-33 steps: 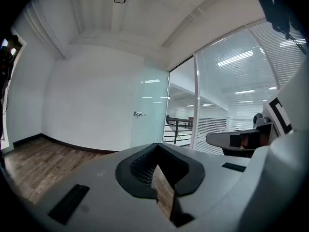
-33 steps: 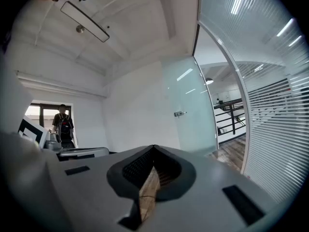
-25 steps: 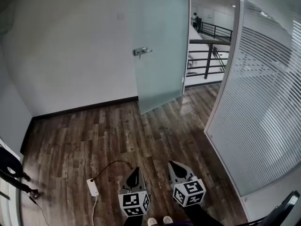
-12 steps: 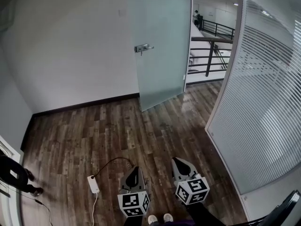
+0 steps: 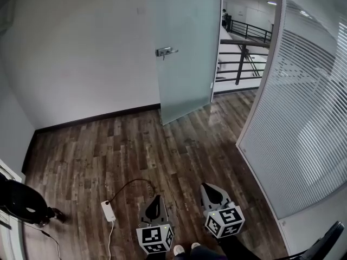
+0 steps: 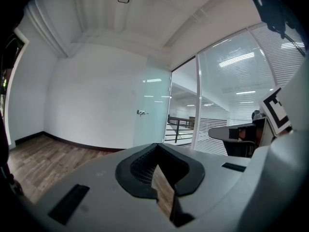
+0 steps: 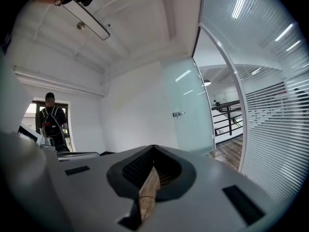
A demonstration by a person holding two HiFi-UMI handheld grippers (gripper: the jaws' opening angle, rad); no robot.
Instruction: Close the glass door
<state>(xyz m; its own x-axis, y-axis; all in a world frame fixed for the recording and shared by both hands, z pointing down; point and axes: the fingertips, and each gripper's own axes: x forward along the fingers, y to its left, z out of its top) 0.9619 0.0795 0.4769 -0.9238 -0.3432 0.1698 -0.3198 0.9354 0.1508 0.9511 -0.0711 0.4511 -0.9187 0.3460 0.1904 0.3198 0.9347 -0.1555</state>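
Since a second ago, both tongs sit lower in my head view. I see the left gripper [image 5: 156, 200] and right gripper [image 5: 209, 190] pinched closed, holding nothing, side by side above the wood floor [image 5: 162, 145]. The glass door [image 5: 187, 53] stands ajar, well ahead of them.
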